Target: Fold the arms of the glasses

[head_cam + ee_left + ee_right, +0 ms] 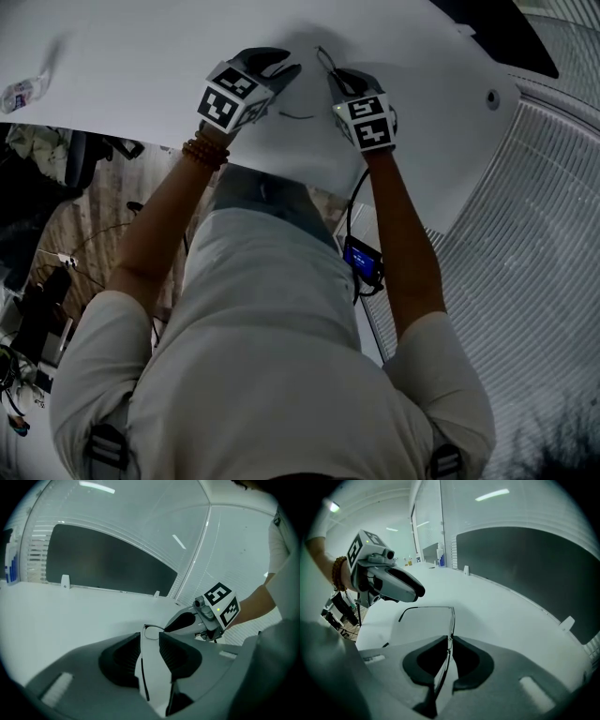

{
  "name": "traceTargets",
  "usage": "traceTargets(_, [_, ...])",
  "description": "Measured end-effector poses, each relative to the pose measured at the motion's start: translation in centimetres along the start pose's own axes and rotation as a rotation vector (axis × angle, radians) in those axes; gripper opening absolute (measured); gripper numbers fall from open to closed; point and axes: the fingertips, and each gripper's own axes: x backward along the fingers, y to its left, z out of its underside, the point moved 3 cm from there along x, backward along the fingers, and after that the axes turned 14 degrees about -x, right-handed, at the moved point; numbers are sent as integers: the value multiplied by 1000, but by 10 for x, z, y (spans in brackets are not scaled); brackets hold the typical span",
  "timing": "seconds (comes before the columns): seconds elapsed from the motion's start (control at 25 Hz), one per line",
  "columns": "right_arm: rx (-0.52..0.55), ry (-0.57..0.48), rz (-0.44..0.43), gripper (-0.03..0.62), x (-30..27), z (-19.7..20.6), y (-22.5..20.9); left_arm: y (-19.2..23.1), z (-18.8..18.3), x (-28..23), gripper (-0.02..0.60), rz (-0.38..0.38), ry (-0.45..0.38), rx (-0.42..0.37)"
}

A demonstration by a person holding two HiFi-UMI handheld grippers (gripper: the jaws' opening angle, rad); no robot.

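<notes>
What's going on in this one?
A person is working a pair of glasses over a white table with tongs in each hand. The right tongs are shut on the front of the frame. The left tongs are open, with a thin arm running between their jaws. Nothing is folded yet: one arm sticks straight out.

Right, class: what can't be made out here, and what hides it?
Head view: the glasses are a thin line, mostly covered by the left gripper and right gripper; lens shape unreadable.
Left gripper view: one rim shows; its pads hide the rest of the frame.
Right gripper view: that gripper's body hides most of the second arm.
Head view: clear item at the table edge, too blurred to identify.
</notes>
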Motion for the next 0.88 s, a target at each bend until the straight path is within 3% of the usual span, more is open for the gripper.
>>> traceTargets(0.56, [3, -1, 41, 18, 3, 0, -6, -29, 17, -11, 123, 77, 41, 36])
traceTargets(0.88, [11, 3, 46, 18, 2, -3, -5, -22, 25, -3, 138, 51, 47, 58])
